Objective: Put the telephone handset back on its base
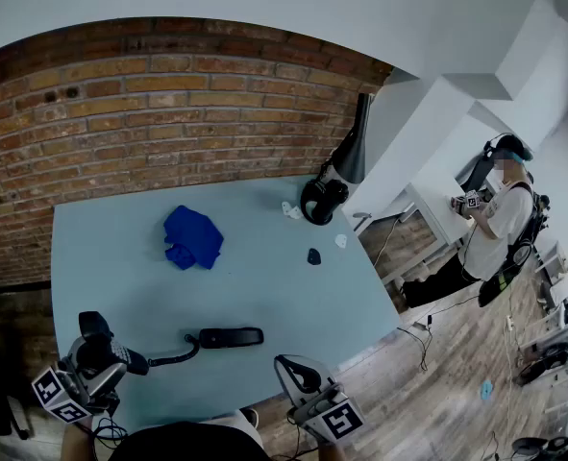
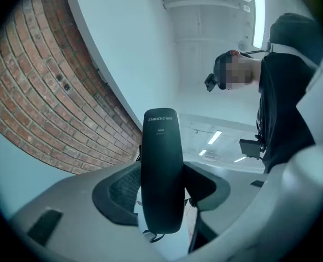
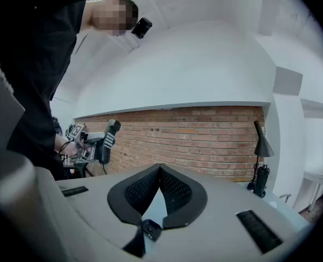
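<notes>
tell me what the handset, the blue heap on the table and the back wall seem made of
The handset looks like hard plastic, black, smooth with a dull sheen: moulded rounded shell, printed lettering. The blue heap is cloth, matte, crumpled in soft folds. The back wall is red-brown brick, rough, with pale mortar joints; solid or facing, I cannot tell.
</notes>
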`<state>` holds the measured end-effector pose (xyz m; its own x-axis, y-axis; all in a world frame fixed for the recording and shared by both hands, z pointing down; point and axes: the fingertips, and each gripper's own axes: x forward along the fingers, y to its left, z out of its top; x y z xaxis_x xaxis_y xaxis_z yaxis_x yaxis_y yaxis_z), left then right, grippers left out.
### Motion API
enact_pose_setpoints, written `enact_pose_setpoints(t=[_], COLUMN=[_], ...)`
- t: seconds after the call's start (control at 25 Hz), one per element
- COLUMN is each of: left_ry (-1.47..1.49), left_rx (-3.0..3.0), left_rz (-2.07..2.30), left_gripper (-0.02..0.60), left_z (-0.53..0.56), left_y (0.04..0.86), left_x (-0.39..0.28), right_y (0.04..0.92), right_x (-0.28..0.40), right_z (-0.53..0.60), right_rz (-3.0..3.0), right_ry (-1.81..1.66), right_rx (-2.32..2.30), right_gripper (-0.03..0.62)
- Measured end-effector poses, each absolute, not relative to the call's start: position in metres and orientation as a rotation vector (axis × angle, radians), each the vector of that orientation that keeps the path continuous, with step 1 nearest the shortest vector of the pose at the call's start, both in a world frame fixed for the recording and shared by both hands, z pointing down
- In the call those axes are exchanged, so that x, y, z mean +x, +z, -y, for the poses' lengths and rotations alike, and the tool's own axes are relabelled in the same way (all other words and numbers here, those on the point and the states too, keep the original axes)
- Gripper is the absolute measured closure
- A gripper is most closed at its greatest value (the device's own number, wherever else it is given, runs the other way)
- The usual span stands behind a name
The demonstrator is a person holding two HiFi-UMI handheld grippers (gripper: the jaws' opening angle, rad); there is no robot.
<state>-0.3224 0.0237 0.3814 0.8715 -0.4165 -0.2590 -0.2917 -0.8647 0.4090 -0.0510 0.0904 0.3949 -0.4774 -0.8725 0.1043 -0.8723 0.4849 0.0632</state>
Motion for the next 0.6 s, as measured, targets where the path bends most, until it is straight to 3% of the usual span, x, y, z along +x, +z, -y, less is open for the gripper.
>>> enact_pose_setpoints(t=[0.32, 0.6], left_ry=[-0.386, -0.339], left_rx=[2.707, 2.768], left_rz=[0.669, 0.546], left_gripper=[0.31, 0.31], left_z=[-0.005, -0.019], left_y=[0.379, 0.389], left_x=[-0.324, -0.277], right_y=[0.398, 0.401], right_x=[-0.039, -0.02], right_z=[-0.074, -0.091], right_rz=[2.469, 2.428], right_ry=[-0.021, 0.033], right_rx=[1.645, 1.722], right_gripper=[0.58, 0.58])
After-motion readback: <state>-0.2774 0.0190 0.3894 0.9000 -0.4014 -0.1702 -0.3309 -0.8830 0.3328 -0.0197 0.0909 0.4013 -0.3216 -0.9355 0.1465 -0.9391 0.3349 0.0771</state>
